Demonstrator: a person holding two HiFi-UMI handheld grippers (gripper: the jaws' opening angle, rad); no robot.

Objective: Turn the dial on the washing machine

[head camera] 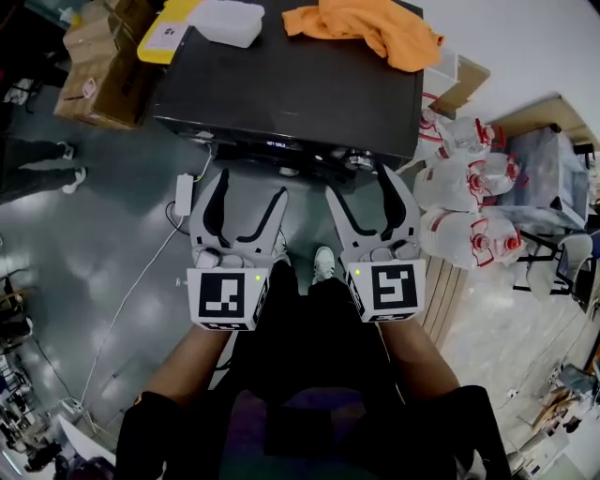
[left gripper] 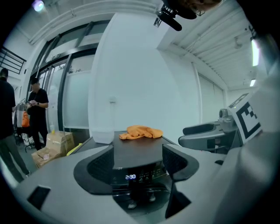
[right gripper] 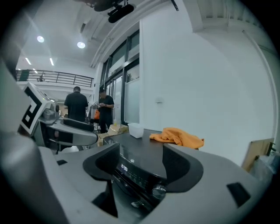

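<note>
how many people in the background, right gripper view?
2. One person stands with back turned, beyond the washer's left end; the second person is close on the right of the first. Others may be hidden.

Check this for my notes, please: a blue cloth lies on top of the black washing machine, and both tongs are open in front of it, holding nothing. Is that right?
Not quite. The cloth on top of the washing machine is orange, not blue, as the head view shows. The rest holds: the left tongs and the right tongs are open in front of it, holding nothing.
</note>
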